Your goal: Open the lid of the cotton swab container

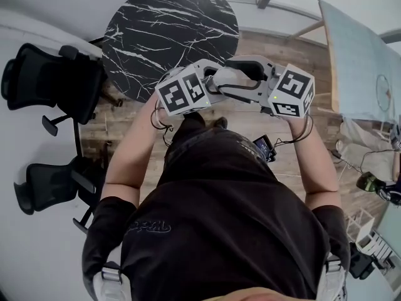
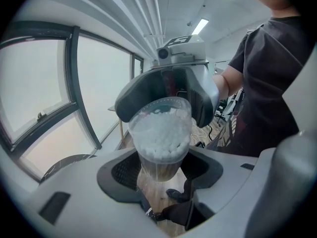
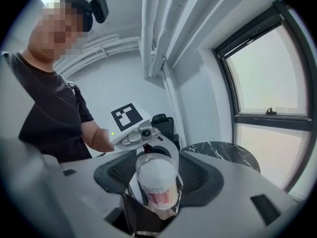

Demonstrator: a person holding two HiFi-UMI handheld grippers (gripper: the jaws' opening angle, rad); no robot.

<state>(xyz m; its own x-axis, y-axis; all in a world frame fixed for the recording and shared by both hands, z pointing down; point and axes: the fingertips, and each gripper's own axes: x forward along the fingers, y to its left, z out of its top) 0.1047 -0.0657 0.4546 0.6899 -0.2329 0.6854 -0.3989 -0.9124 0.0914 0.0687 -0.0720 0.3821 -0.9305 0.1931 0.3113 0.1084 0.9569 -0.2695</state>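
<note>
While both claws meet in front of the person's chest, the cotton swab container (image 2: 161, 135) hangs in mid-air over the wooden floor (image 1: 276, 61), well apart from the marbled desk (image 1: 170, 36). Left claw (image 2: 162, 168): clamped on the lower body. Right claw (image 3: 154, 175): closed round the lid (image 2: 163, 104) end. Risks, as I judge them: the clear plastic looks slick, so a twist may spin the whole container in the left grip; a lid popping free suddenly could scatter swabs; too hard a squeeze could buckle the wall
</note>
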